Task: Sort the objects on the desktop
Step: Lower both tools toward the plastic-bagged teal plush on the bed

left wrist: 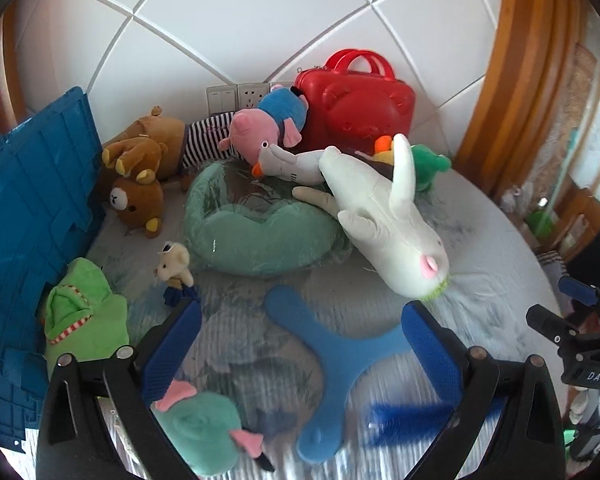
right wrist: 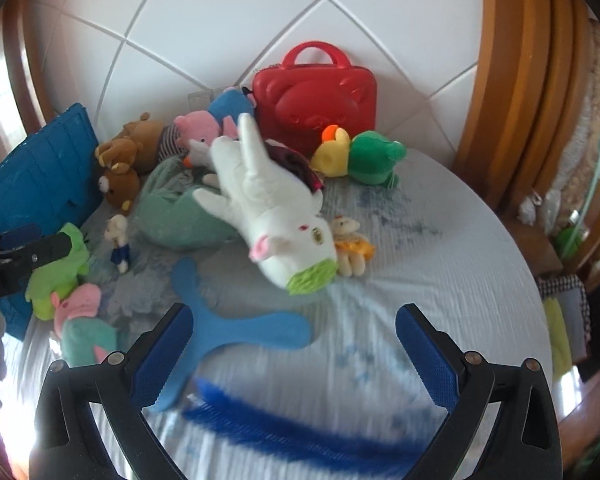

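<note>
Blue pads on the left gripper (left wrist: pixel 302 344) and right gripper (right wrist: pixel 294 350) are wide apart, holding nothing. Beyond, the white bunny (right wrist: pixel 276 216) and other toys lie scattered; the blue crate (left wrist: pixel 32 216) probably awaits everything.

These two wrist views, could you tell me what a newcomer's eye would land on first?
Probably the big white plush rabbit, sprawled head-down across the middle of the table over a teal cushion. Behind it, a glossy red bear-faced case stands against the tiled wall. Nearer the open grippers lies a blue three-armed boomerang.
</note>
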`<state>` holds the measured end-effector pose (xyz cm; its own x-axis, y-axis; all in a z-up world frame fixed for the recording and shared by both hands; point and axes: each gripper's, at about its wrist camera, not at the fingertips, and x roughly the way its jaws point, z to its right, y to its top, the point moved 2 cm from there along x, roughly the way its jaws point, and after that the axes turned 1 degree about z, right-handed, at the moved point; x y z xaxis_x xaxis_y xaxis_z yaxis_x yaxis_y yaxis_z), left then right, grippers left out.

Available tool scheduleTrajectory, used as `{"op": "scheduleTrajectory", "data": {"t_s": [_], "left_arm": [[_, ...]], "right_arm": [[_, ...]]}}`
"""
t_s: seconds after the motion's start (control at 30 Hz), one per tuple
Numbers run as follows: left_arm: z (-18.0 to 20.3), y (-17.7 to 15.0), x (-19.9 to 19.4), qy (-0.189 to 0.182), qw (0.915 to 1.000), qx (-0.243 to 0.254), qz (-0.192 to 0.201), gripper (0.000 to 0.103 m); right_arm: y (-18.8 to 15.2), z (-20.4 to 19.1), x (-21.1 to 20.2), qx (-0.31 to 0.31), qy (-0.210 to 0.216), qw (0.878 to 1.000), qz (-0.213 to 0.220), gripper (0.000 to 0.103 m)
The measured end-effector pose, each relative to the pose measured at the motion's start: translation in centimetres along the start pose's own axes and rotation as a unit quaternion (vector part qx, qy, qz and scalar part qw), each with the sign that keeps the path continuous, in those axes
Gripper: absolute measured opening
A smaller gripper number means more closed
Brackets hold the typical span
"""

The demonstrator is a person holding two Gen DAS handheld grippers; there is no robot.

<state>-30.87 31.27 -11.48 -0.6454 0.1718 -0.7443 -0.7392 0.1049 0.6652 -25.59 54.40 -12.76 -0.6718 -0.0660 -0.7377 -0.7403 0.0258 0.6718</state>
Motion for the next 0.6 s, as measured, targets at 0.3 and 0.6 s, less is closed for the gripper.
{"op": "scheduleTrajectory", "data": {"t_s": [0.3,0.6], "left_arm": [[-3.2,1.1,3.2,0.052,0.9980,-0.030,-0.021,0.102],[-11.3,2.1,6.9,0.076,0.9957,-0.036,-0.038,0.102]], "right_arm": [[2.3,-2.5,5.1,-0.013,0.082,0.996,-0.021,0.103],[4.5,-10.7,11.7,0.001,0.130,0.990,-0.045,0.103]]}}
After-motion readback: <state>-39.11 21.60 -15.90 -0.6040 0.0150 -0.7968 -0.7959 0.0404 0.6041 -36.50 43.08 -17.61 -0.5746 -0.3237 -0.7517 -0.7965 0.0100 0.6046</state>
